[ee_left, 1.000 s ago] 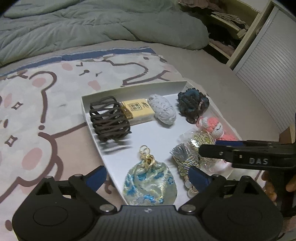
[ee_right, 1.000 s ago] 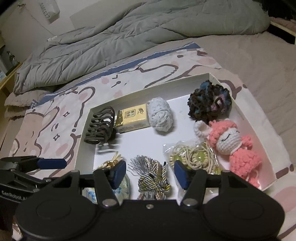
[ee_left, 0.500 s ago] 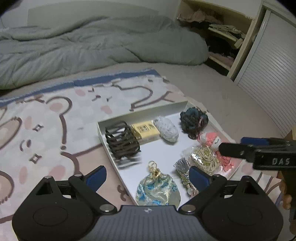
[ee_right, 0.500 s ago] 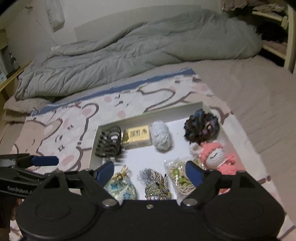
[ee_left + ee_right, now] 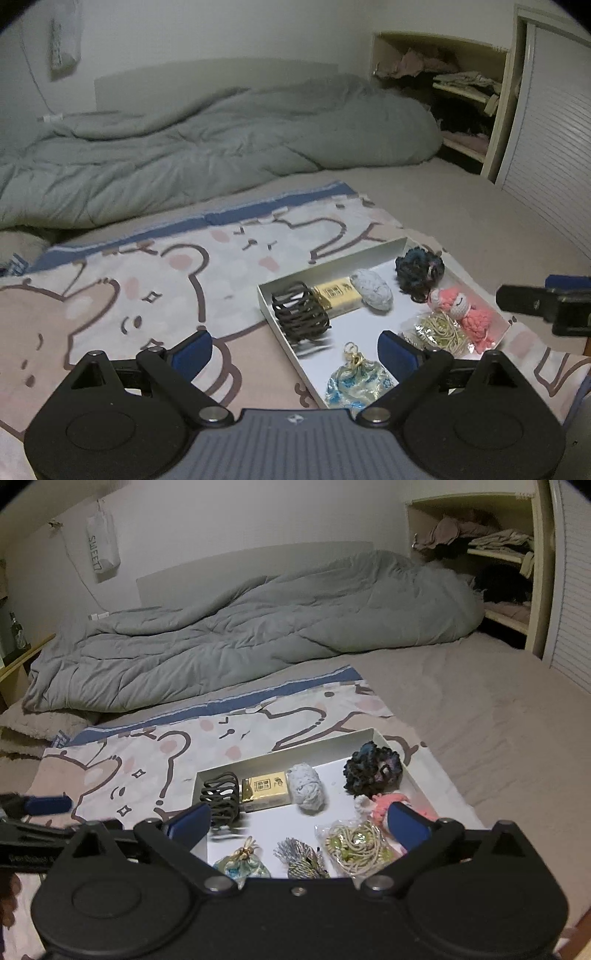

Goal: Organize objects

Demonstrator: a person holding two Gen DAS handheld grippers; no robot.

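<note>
Two handheld tools hover above a white tray [image 5: 325, 271] that lies on a cartoon-bear blanket [image 5: 155, 280] spread over a bed. The left tool [image 5: 294, 349] is seen from behind, tilted downward; its blue pads stand wide apart and are opening further, with nothing between them. It hangs over the tray's near left corner. The right tool [image 5: 298, 821] is likewise tilted downward over the tray's near edge, its jaws opening to full width and gripping nothing. Each tool shows at the edge of the other's view, well apart from the tray's contents. Inside the tray, the far row holds a dark hair claw [image 5: 300, 316] at the left, a yellow box [image 5: 338, 297] touching it, a grey yarn ball [image 5: 372, 295], and a dark blue scrunchie [image 5: 419, 268] at the right. Nearer, a pink crochet doll [image 5: 463, 312] lies along the right wall, beside a clear bag of cord loops [image 5: 356, 845]. A silver tassel [image 5: 301, 856] and a blue brocade pouch [image 5: 356, 382] lie in the near row. A grey duvet [image 5: 258, 627] is bunched at the head of the bed, and open shelves [image 5: 491, 550] of clothes stand at the right.
</note>
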